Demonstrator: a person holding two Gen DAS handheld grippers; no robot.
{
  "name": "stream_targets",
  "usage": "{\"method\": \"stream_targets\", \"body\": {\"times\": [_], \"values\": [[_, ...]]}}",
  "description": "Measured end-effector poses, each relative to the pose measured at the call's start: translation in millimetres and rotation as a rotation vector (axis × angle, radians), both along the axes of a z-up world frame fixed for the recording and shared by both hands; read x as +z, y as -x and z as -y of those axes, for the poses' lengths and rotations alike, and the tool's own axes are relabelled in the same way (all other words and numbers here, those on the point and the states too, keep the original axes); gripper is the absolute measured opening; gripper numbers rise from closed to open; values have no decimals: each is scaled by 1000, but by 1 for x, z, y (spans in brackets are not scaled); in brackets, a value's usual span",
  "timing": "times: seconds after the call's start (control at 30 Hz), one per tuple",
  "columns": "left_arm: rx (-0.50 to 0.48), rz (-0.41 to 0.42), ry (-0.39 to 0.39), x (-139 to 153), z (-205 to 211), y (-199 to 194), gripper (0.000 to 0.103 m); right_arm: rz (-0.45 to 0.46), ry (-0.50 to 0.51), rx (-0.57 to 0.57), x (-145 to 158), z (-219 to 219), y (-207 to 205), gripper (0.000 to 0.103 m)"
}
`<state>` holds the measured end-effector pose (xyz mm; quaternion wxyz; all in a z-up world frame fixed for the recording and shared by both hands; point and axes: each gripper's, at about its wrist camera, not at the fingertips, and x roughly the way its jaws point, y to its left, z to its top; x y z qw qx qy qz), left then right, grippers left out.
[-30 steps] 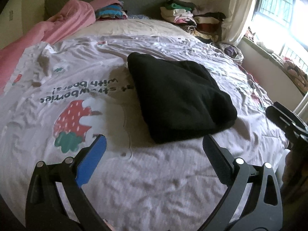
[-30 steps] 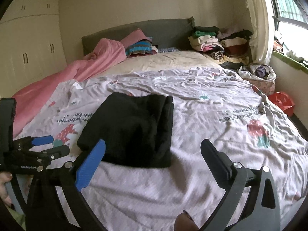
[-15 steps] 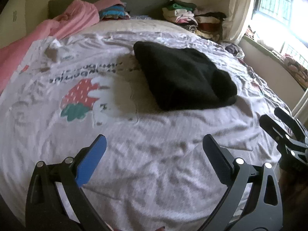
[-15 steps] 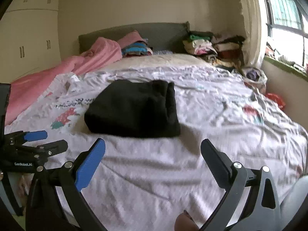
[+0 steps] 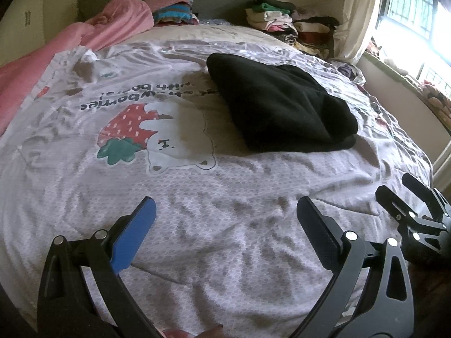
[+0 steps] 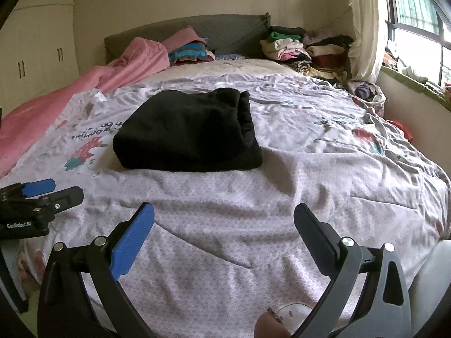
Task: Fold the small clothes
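A black garment (image 5: 279, 109) (image 6: 188, 133) lies folded into a thick rectangle in the middle of the bed, on the pale printed quilt (image 5: 197, 225) (image 6: 282, 197). My left gripper (image 5: 225, 211) hangs open over the quilt's near part, well short of the garment, with nothing between its fingers. My right gripper (image 6: 224, 215) is open too, empty, and also back from the garment near the foot of the bed. Each gripper shows in the other's view: the right one (image 5: 406, 194) at the right edge, the left one (image 6: 53, 188) at the left edge.
A pink blanket (image 6: 84, 90) runs along the bed's left side. Stacks of folded clothes (image 6: 298, 48) and a striped pile (image 6: 188, 52) sit by the grey headboard. A window and curtain (image 6: 363, 28) are on the right, cupboards (image 6: 36, 42) on the left.
Both grippers have drawn back toward the foot of the bed, so the folded black garment now lies farther off. Both stayed open and empty.
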<state>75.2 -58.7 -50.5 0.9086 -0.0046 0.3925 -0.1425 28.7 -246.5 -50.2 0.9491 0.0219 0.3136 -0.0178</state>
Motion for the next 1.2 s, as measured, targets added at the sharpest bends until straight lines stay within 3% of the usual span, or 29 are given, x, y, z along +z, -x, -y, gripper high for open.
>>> {"method": "stream_targets", "body": {"times": [1.2], "values": [[24, 0, -31, 2, -2, 2, 94, -5, 6, 8, 4, -1, 2, 99]]}}
